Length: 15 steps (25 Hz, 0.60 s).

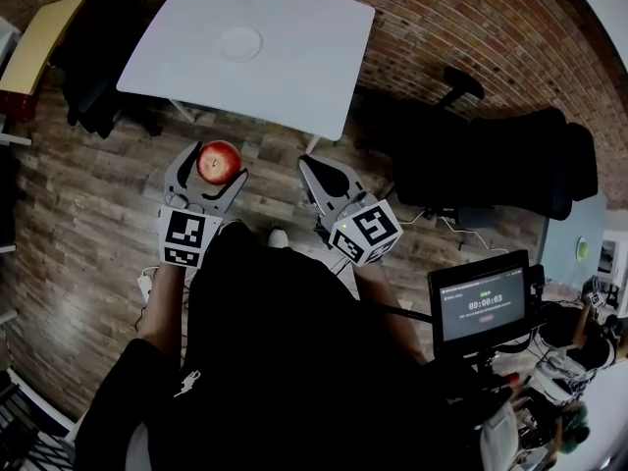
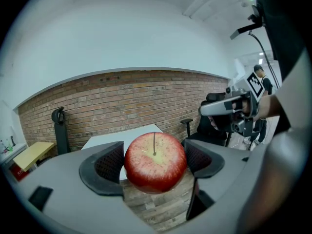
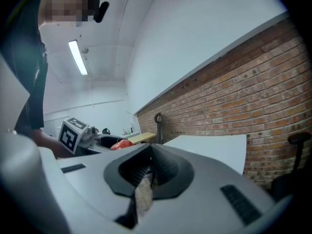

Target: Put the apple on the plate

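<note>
Left gripper (image 1: 217, 168): jaws pinching the apple (image 2: 155, 162) at its two sides, stem end turned back toward the gripper's camera. The fruit is round, so it has no long axis to line up.

Right gripper (image 3: 150, 165): jaws pressed together, nothing between them. It hangs just beside the left one, on the side away from the load.

Apple is in the air over the floor (image 1: 88, 224), short of the table (image 1: 304, 77).

Plate (image 1: 239, 43): flat and white on the white top, near the table's middle and well apart from every edge. From the left gripper it lies ahead, a touch to the right, with the table's near edge crossing between the two.

My read: this is a carry by the left arm alone, forward and up over that near edge, then down onto the plate. There is open room on all sides of the plate. The chair (image 1: 491, 165) sits off to the right, clear of that line. Main risk is the apple rolling once released.
</note>
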Motion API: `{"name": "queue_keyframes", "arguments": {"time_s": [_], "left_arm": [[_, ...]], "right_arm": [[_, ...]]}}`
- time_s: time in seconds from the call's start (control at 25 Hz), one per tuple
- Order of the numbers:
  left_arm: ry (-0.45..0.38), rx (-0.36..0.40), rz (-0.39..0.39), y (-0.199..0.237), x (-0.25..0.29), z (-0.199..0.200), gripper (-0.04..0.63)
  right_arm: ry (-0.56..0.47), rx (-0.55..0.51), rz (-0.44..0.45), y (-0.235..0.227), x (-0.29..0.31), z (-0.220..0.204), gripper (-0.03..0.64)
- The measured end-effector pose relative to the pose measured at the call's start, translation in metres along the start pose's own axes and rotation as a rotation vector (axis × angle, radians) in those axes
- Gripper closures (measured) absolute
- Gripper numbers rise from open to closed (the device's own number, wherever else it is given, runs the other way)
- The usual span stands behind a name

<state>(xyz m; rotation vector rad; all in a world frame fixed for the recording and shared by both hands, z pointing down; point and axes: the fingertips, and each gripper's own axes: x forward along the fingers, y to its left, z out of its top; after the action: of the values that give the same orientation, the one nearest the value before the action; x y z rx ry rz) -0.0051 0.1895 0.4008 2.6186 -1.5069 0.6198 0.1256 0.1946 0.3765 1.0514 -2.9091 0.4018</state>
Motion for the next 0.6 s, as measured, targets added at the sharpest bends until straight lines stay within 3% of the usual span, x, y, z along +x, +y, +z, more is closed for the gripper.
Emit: {"name": "queue_keyframes", "arguments": {"time_s": [0.6], "left_arm": [[0.007,-0.015,0.029,0.012,0.016,0.004,0.196]], "right_arm": [[0.003,0.006,0.023,-0.015,0.015,0.005,0.614]]}}
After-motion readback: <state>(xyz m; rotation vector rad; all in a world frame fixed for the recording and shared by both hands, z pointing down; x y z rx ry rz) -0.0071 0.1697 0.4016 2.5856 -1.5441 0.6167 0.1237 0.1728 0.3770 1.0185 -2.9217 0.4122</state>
